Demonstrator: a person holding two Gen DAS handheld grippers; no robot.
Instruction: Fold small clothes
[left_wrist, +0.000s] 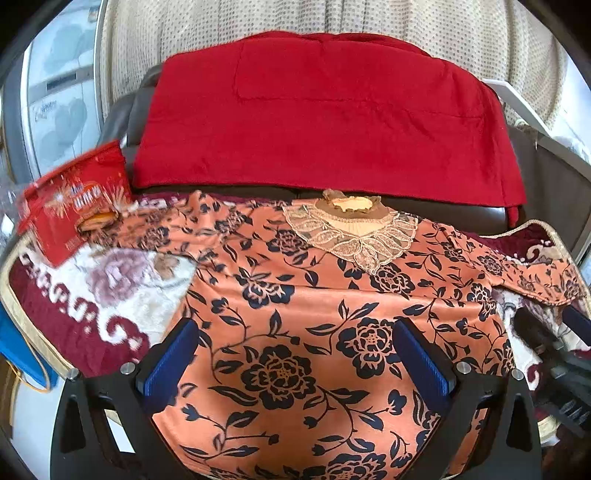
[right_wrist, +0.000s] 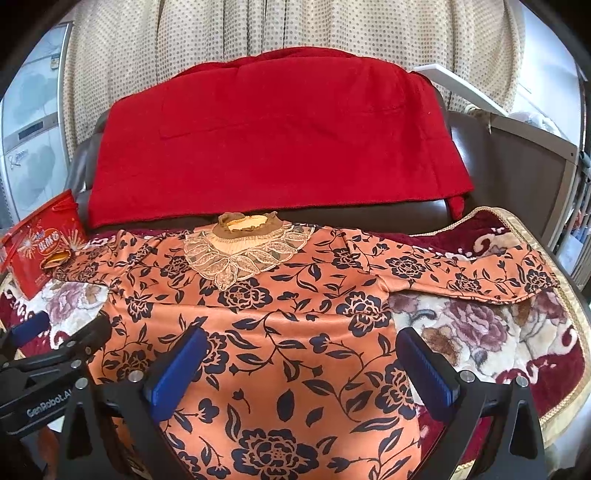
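- The left tool (left_wrist: 295, 350) is hovering above the lower body of the orange floral blouse (left_wrist: 295, 332), its two blue-padded fingers (left_wrist: 173, 362) spread wide and gripping nothing.
- The right tool (right_wrist: 303, 365) is likewise hanging released over the same blouse, blue pads (right_wrist: 428, 373) apart, with fabric showing between them; whether either pad is touching the cloth cannot be told.
- In the right wrist view, the left tool's black body is showing at the lower left edge, beside the blouse's hem side.
- The blouse is lying spread flat, front up, on a maroon and cream floral blanket (right_wrist: 480, 332), its sleeves stretching out to both sides.
- Its lace collar (right_wrist: 243, 254) with the brown ruffled neck is pointing away from the tools, toward the dark sofa back (right_wrist: 517, 177).
- The right-hand sleeve (right_wrist: 461, 273) is lying straight across the blanket, cuff near the gold-trimmed edge.
- The left-hand sleeve's end is reaching up to a red snack box (left_wrist: 74, 206) sitting on the blanket's corner.
- A red blanket (left_wrist: 325, 118) is draping over the sofa back beyond the collar, well apart from the tools.
- A cream dotted curtain (right_wrist: 258, 33) is hanging behind everything.
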